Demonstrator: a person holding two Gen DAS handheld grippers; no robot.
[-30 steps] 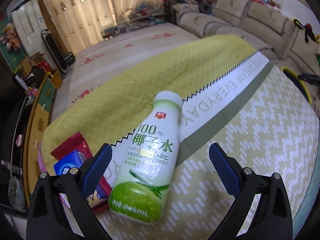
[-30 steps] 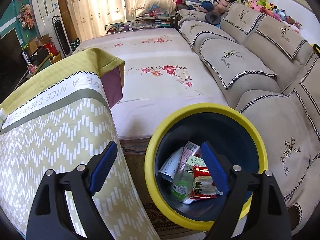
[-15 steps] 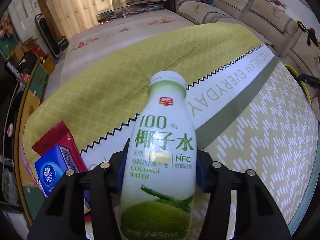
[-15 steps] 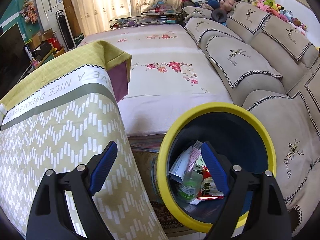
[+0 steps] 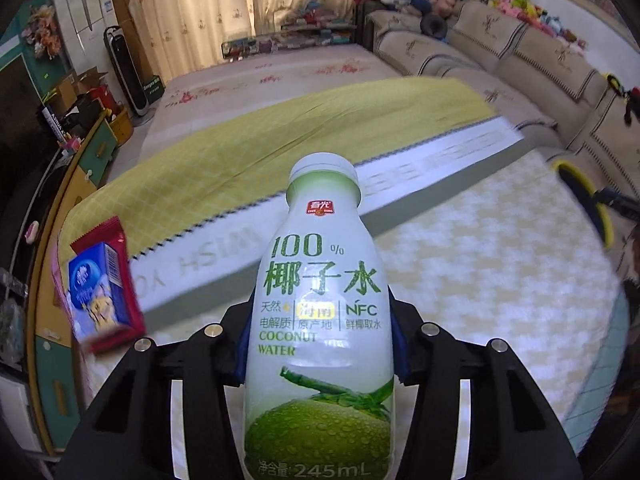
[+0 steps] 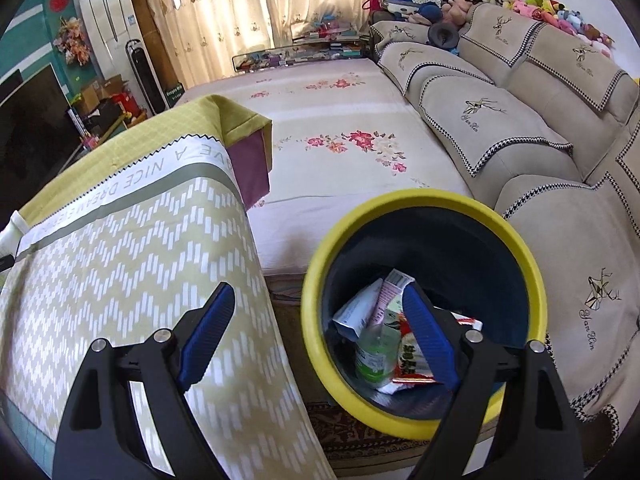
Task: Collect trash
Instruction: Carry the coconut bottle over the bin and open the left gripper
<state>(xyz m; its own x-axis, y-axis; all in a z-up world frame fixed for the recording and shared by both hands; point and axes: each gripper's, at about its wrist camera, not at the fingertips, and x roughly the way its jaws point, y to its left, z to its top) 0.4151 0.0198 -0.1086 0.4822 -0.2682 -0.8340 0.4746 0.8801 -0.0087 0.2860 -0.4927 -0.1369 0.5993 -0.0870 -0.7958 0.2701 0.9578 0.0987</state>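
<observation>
While the left gripper has its fingers pressed on the two sides of the coconut water bottle, the bottle stands upright between them at six o'clock in the left wrist view, cap pointing to twelve, clear of the patterned cloth that covers the surface. The grip sits at mid-body, just under the shoulder, which looks like the right place: the wall there is straight and widest, so the pads bear flat. The bottle is probably thin plastic with a glossy sleeve label, so I judge it light, a little slippery and apt to dent if squeezed harder; whether any liquid remains inside I cannot tell. At nine o'clock a blue tissue pack lies on a red wrapper, both on the cloth and likely next to be collected. The right gripper hangs with its fingers wide and nothing between them, above the gap between the cloth's edge and the yellow-rimmed bin at five o'clock, which already holds wrappers and a small bottle.
</observation>
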